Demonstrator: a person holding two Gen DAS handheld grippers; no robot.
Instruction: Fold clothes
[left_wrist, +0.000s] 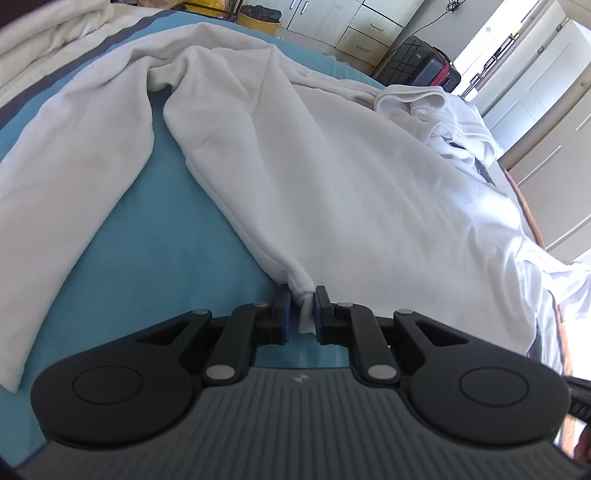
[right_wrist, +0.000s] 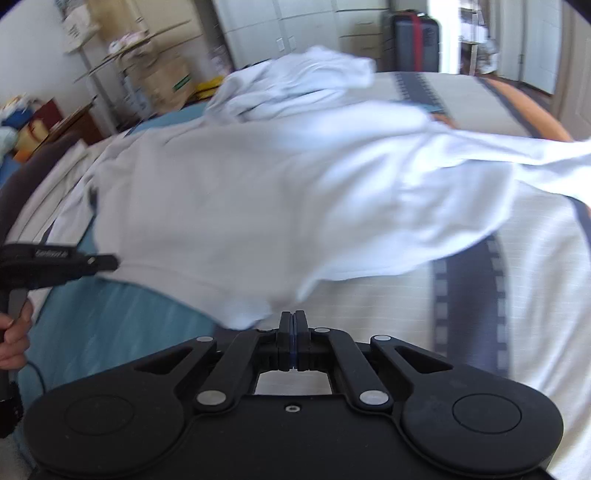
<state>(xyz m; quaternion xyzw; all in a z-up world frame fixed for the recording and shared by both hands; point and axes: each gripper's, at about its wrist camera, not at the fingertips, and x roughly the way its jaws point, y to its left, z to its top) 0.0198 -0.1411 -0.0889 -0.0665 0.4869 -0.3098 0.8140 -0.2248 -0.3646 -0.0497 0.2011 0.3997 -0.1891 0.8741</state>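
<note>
Clearly soft goods: white sweatshirt (left_wrist: 332, 177) spread over the bed (left_wrist: 155, 258), body flat on the blue cover, one sleeve (left_wrist: 74, 155) trailing off to the side, hood end bunched at the far side. Thick fleecy cloth, limp, light for its bulk, not slippery; will sag and drag rather than hold any shape, so best taken at hem corners and moved together.

Left claw (left_wrist: 303, 314) narrowed onto a small fold of the near hem corner, cloth pinched between the blue pads (left_wrist: 284, 314). Right claw (right_wrist: 293, 339) fully closed, pads meeting, at the opposite hem corner (right_wrist: 258, 310); cannot tell whether any cloth is caught, since the fabric edge sits just beside and behind the tips and the view is blurred. Left claw's handle and a hand (right_wrist: 14, 343) visible at the edge of the right view.

Likely risk: hem slipping from a shallow pinch once lifted.
</note>
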